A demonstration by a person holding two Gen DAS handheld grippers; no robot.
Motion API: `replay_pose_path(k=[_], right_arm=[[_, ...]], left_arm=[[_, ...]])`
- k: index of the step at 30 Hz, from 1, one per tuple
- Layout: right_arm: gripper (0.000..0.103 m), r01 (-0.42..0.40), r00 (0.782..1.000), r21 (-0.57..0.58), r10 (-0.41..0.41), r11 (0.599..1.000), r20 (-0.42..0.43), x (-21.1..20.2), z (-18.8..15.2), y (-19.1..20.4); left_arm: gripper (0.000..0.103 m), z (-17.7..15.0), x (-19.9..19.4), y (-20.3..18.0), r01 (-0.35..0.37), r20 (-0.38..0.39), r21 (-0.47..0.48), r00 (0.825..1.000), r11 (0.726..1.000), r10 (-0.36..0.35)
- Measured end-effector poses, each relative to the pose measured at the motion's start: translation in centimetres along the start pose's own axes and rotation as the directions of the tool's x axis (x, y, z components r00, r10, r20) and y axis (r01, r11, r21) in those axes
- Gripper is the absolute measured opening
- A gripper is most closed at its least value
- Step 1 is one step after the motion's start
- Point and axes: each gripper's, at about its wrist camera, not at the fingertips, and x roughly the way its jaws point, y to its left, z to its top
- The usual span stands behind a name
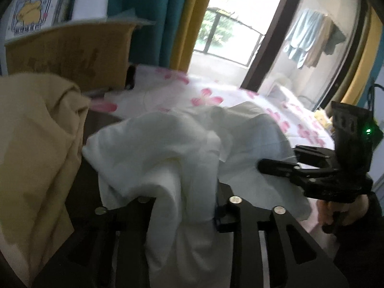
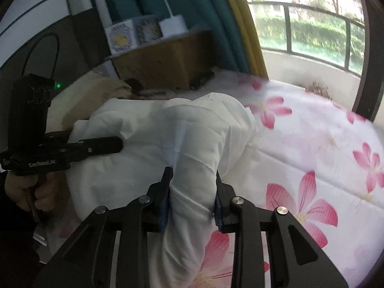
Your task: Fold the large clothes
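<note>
A crumpled white garment (image 1: 168, 148) (image 2: 153, 139) lies bunched on the floral bed sheet (image 2: 312, 148). In the left wrist view, my left gripper (image 1: 184, 206) has a thick fold of it filling its jaws; the cloth drapes over the left finger and touches the blue pad on the right. My right gripper (image 2: 192, 192) is shut on another bunch of the same garment, with its blue pads pressing both sides. Each gripper also shows in the other's view: the right gripper (image 1: 262, 165) lies against the cloth's right side, the left gripper (image 2: 118, 144) against its left side.
A beige garment (image 1: 36, 132) (image 2: 96, 93) lies heaped to the left. Behind it stands a cardboard box (image 1: 72, 55) (image 2: 163, 64) with small cartons on top, before teal and yellow curtains. The sheet (image 1: 206, 96) spreads to the right toward a balcony door. A hand (image 2: 21, 189) grips each handle.
</note>
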Motion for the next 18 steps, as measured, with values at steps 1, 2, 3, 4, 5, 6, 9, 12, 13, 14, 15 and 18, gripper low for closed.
replay_pose_path(k=[1, 2, 3, 4, 5, 6, 9, 12, 13, 14, 15, 18], right_arm=[[0.035, -0.001, 1.0, 0.006, 0.002, 1.0, -0.016, 0.3, -0.1, -0.3], [0.037, 0.003, 1.0, 0.009, -0.003, 1.0, -0.021, 0.3, -0.3, -0.5], [0.037, 0.008, 1.0, 0.011, -0.007, 1.0, -0.024, 0.5, -0.3, -0.7], [0.04, 0.009, 0.999, 0.013, -0.009, 1.0, -0.031, 0.6, -0.5, -0.8], [0.042, 0.01, 0.999, 0.016, -0.01, 1.0, -0.033, 0.7, -0.6, -1.0], [0.046, 0.012, 0.999, 0.021, -0.012, 1.0, -0.034, 0.7, -0.7, -1.1], [0.056, 0.0, 0.999, 0.031, 0.002, 1.0, -0.044, 1.2, -0.6, -1.2], [0.063, 0.004, 0.998, 0.014, -0.003, 1.0, -0.055, 1.4, -0.6, -1.1], [0.064, 0.004, 0.998, 0.013, -0.004, 1.0, -0.056, 1.5, -0.7, -1.1], [0.065, 0.004, 0.998, 0.013, -0.003, 1.0, -0.058, 1.6, -0.7, -1.2], [0.066, 0.002, 0.998, 0.014, -0.002, 1.0, -0.061, 1.6, -0.7, -1.2], [0.07, -0.001, 0.998, 0.013, 0.002, 1.0, -0.071, 1.7, -0.7, -1.3]], left_arm=[[0.038, -0.1, 0.4, 0.2, 0.003, -0.012, -0.011, 1.0, 1.0, -0.003], [0.043, -0.3, 0.7, 0.5, 0.013, -0.023, -0.03, 1.0, 0.999, -0.014], [0.047, -0.4, 0.8, 0.8, 0.02, -0.027, -0.042, 0.999, 0.999, -0.021], [0.048, -0.5, 0.7, 0.9, 0.025, -0.031, -0.049, 0.999, 0.999, -0.026], [0.05, -0.7, 0.6, 1.0, 0.03, -0.038, -0.051, 0.999, 0.998, -0.032], [0.051, -0.9, 0.5, 1.0, 0.028, -0.045, -0.045, 0.999, 0.999, -0.03], [0.054, -1.3, 0.0, 0.5, -0.014, -0.062, -0.003, 0.998, 1.0, 0.013], [0.055, -1.8, -0.4, 0.1, -0.05, -0.075, 0.022, 0.996, 0.999, 0.051], [0.055, -1.8, -0.5, 0.1, -0.056, -0.078, 0.02, 0.995, 0.998, 0.057], [0.055, -1.9, -0.6, 0.3, -0.057, -0.083, 0.01, 0.995, 0.998, 0.057], [0.055, -2.0, -0.6, 0.3, -0.058, -0.085, 0.003, 0.995, 0.998, 0.058], [0.055, -2.1, -0.8, 0.3, -0.074, -0.093, -0.007, 0.993, 0.997, 0.073]])
